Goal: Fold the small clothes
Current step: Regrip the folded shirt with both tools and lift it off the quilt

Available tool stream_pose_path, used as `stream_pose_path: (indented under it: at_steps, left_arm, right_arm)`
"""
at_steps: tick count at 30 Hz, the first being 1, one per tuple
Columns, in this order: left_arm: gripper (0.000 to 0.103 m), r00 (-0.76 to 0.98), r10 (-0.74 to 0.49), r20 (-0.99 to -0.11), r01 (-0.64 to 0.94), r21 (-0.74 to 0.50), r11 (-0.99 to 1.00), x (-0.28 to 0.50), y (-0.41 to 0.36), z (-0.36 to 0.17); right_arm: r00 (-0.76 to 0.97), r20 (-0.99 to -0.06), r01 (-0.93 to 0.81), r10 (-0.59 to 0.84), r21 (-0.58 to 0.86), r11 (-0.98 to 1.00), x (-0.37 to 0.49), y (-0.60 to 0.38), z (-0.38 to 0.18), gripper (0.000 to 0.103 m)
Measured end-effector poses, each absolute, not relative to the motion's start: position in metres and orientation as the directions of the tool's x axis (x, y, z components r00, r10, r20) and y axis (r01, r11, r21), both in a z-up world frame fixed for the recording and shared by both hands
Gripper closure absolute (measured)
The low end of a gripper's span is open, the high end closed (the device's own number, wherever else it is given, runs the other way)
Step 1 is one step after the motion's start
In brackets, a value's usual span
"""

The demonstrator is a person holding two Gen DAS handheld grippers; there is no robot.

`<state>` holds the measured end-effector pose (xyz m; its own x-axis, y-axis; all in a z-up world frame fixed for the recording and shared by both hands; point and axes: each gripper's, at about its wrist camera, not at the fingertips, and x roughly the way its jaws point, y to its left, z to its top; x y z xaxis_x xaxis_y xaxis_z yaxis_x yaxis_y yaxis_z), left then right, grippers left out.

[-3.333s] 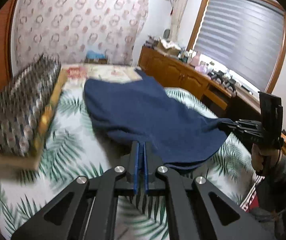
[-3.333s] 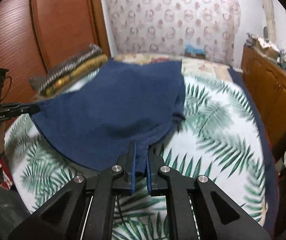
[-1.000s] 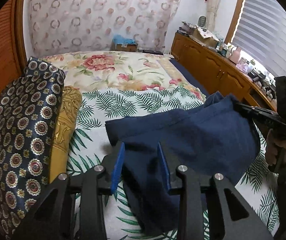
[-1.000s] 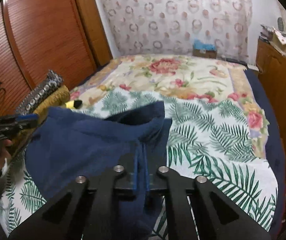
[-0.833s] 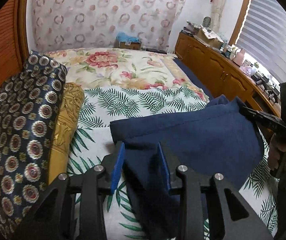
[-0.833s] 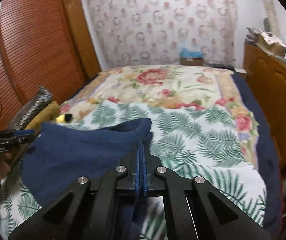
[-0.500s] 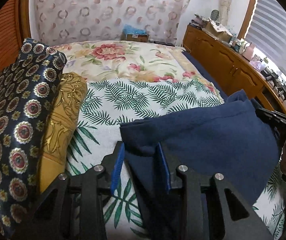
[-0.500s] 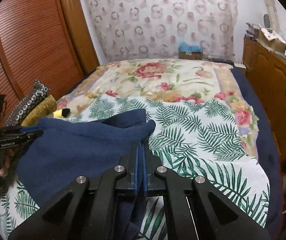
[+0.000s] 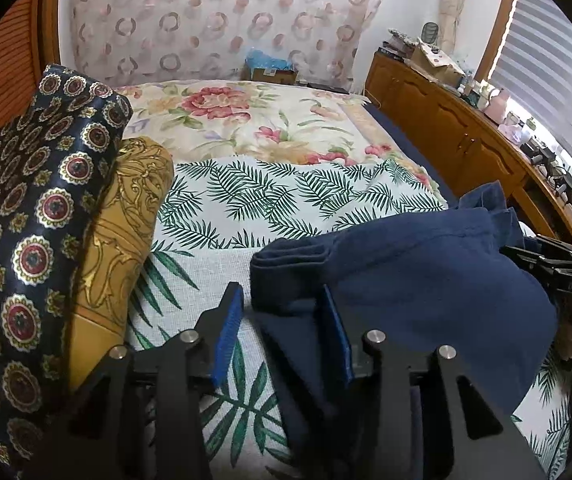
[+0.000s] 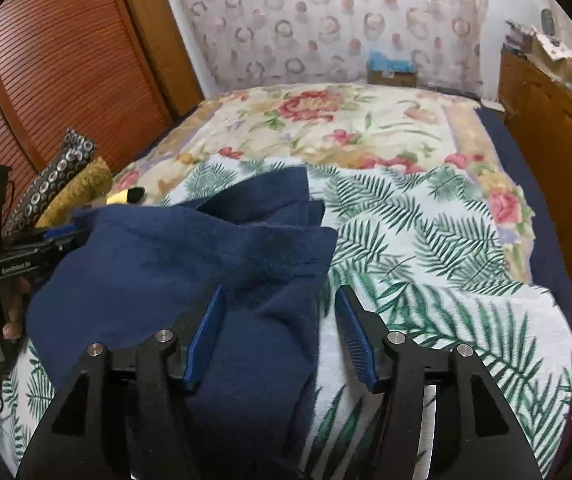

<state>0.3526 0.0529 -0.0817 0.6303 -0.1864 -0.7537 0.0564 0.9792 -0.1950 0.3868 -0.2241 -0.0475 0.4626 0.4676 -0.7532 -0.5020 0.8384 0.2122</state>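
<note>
Between the blue pads of the right gripper (image 10: 280,334) lies a fold of the navy garment (image 10: 174,264); its jaws have just been opening and now stand wide, the pads off the cloth. The left gripper (image 9: 282,334) has also just been opening a little; its jaws stand apart around the garment's other folded corner, the right pad against the cloth and the left one clear of it, so nothing is clamped.

Outward from the jaws, the navy garment rests doubled over on the palm-leaf sheet (image 10: 425,232), its upper layer thick and rumpled, a seam running along the folded edge and a further flap poking out behind. Left of the garment, against the louvred wooden doors (image 10: 54,64), lie a navy medallion-print bolster (image 9: 26,220) and a mustard cushion (image 9: 126,216) just beside it. Right of the garment the sheet lies bare up to a floral quilt (image 9: 246,120), and beyond that edge runs a wooden cabinet (image 9: 445,120) cluttered on top. A cardboard box (image 10: 391,76) beyond the garment, at the patterned curtain, holds something blue.
</note>
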Motion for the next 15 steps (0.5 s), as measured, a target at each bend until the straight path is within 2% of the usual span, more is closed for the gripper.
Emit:
stream_pose_path:
  at_steps: [3,4,6,7,8,9,12,15]
  left_arm:
    - [0.065,0.631,-0.197,-0.750,0.059,-0.207,0.976,0.353,0.054,-0.083]
    - [0.072,0.631,-0.209,-0.747,0.065,-0.218,0.974,0.353,0.055,-0.083]
    - [0.079,0.625,-0.248,-0.741,0.080,-0.255,0.964,0.356,0.056,-0.083]
    - [0.087,0.626,-0.252,-0.738,0.082,-0.259,0.962,0.356,0.056,-0.082]
    - [0.093,0.629,-0.262,-0.732,0.091,-0.265,0.960,0.355,0.055,-0.081]
    - [0.094,0.637,-0.269,-0.722,0.103,-0.266,0.958,0.351,0.054,-0.077]
    - [0.095,0.670,-0.276,-0.689,0.125,-0.261,0.957,0.338,0.053,-0.058]
    - [0.095,0.712,-0.280,-0.644,0.145,-0.255,0.956,0.319,0.051,-0.032]
  right_arm:
    - [0.448,-0.755,-0.513,0.479,0.221,0.830,0.387,-0.222,-0.048,0.044]
    - [0.441,-0.754,-0.524,0.487,0.224,0.822,0.387,-0.221,-0.049,0.046]
    - [0.425,-0.753,-0.540,0.503,0.235,0.808,0.386,-0.219,-0.049,0.061]
    - [0.414,-0.751,-0.548,0.514,0.246,0.800,0.385,-0.217,-0.049,0.062]
    - [0.416,-0.749,-0.557,0.516,0.238,0.795,0.383,-0.216,-0.049,0.069]
    - [0.402,-0.748,-0.572,0.528,0.246,0.783,0.382,-0.214,-0.048,0.078]
    - [0.415,-0.742,-0.590,0.526,0.220,0.777,0.375,-0.210,-0.044,0.090]
    - [0.456,-0.710,-0.599,0.536,0.201,0.775,0.365,-0.211,-0.028,0.092]
